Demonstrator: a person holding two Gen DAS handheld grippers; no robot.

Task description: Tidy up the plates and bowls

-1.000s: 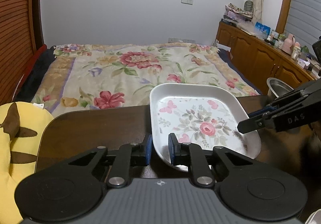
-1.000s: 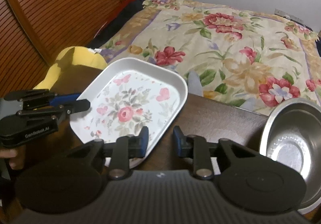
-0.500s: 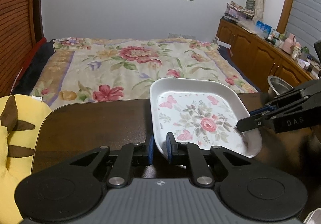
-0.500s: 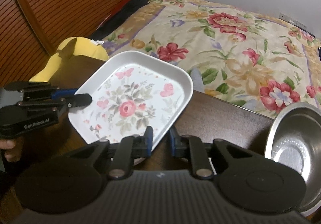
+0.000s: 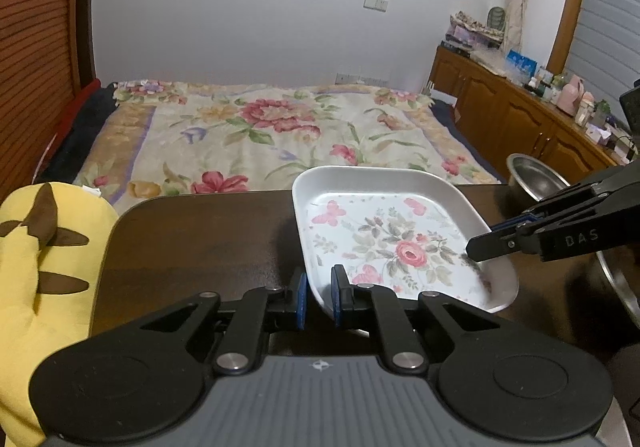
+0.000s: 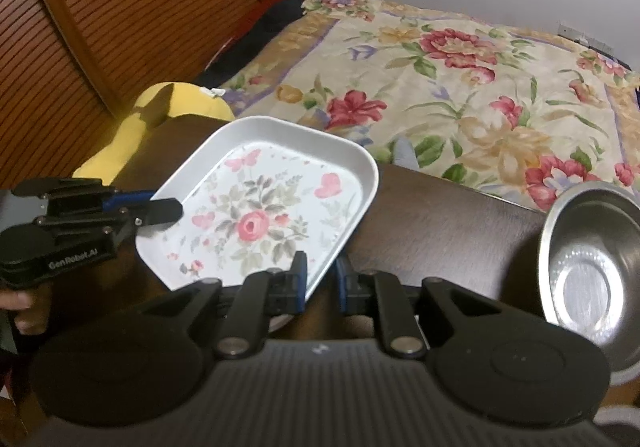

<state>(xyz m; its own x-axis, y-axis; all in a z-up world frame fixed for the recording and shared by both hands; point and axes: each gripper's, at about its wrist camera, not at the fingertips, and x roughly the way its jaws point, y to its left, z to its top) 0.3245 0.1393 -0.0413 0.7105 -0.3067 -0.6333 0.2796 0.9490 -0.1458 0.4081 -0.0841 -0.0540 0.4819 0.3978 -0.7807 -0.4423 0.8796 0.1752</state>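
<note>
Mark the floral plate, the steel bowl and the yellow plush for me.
floral plate (image 5: 400, 247), left wrist view, on its rose.
steel bowl (image 6: 588, 247), right wrist view, on its inner wall.
yellow plush (image 5: 24, 287), left wrist view, on its body.

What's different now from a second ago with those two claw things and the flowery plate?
Both grippers closed on the plate: the left gripper pinched its left rim, the right gripper its right rim, and the plate appears to have lifted a little. The steel bowl and table stayed put.
</note>
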